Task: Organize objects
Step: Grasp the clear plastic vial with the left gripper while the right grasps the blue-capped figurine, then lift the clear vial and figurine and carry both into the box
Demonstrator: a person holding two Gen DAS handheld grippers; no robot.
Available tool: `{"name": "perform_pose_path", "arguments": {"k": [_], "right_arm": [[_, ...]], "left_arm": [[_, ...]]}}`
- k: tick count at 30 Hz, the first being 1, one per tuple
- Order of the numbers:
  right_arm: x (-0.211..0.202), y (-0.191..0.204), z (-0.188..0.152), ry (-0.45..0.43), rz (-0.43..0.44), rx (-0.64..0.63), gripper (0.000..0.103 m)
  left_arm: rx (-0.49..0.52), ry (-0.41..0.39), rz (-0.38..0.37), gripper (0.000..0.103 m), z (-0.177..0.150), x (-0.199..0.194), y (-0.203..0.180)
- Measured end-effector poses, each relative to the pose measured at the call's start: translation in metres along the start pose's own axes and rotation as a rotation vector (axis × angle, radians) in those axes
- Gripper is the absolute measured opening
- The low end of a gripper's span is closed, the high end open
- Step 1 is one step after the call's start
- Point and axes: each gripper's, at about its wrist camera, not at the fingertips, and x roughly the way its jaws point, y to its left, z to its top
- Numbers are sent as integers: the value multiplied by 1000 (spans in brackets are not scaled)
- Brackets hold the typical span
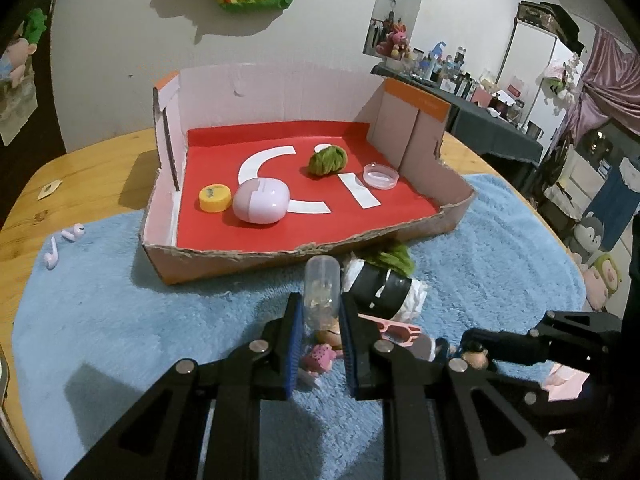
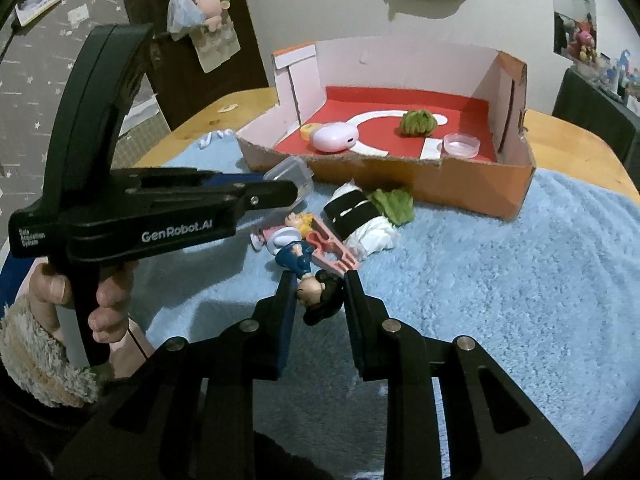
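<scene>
My left gripper point(image 1: 320, 300) is shut on a small clear plastic container point(image 1: 321, 280), held upright above the blue mat point(image 1: 120, 320). In the right wrist view the same container point(image 2: 290, 172) sticks out past the left gripper's tip. My right gripper point(image 2: 319, 282) is shut on the black-haired head of a toy figure point(image 2: 320, 300) whose blue body point(image 2: 298, 258) hangs toward the mat. The cardboard box point(image 1: 280, 254) with a red floor holds a yellow cap point(image 1: 215, 198), a lilac earbud case point(image 1: 262, 202), a green yarn ball point(image 1: 328, 160) and a clear round dish point(image 1: 381, 175).
On the mat lie a black-and-white wrapped roll point(image 1: 384, 284) with green yarn, pink toy glasses point(image 1: 400, 328), a small pink toy point(image 1: 320, 356) and two earbuds point(image 1: 60, 244). A hand point(image 2: 108, 300) holds the left gripper's handle. The wooden table point(image 1: 80, 160) meets a wall behind the box.
</scene>
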Motion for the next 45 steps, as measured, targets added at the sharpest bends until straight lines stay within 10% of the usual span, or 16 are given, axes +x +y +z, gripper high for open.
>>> {"name": "perform_pose_path", "arguments": {"k": [45], "right_arm": [[-6,-22,47,-54,33,40,23]], "left_arm": [[-19,-105,-33,19,31,-32,3]]}}
